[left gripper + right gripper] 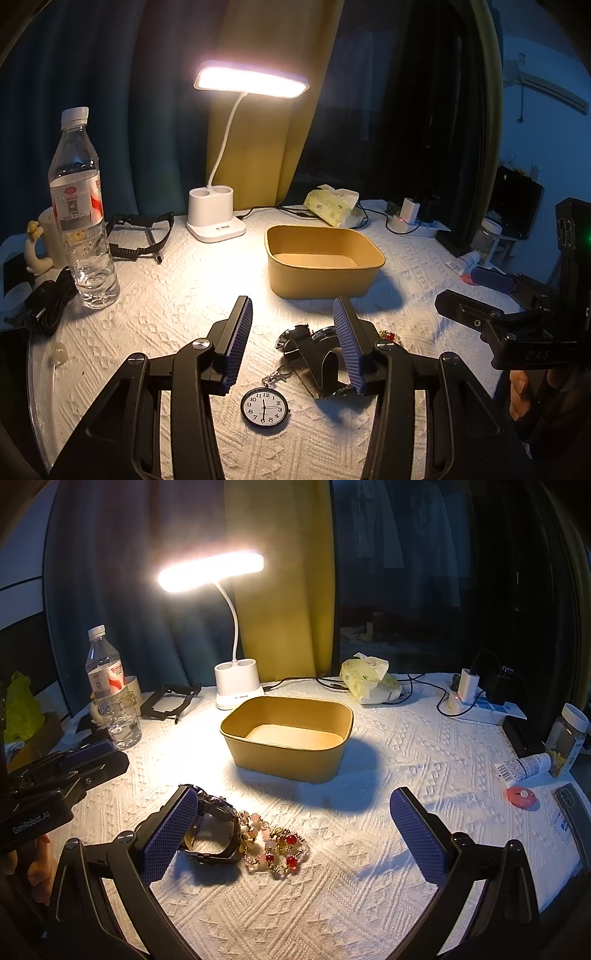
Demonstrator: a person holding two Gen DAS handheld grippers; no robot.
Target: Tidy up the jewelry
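Left wrist view shows one pocket watch with a white dial and clip, lying flat on the white tablecloth between the spread fingers of the left gripper, which hold nothing. One black wristwatch lies just beyond it. One tan box stands farther back.

Only the right wrist view shows the beaded bracelets, pink and red, heaped touching the wristwatch; how many, I cannot tell. The right gripper is spread wide and holds nothing.
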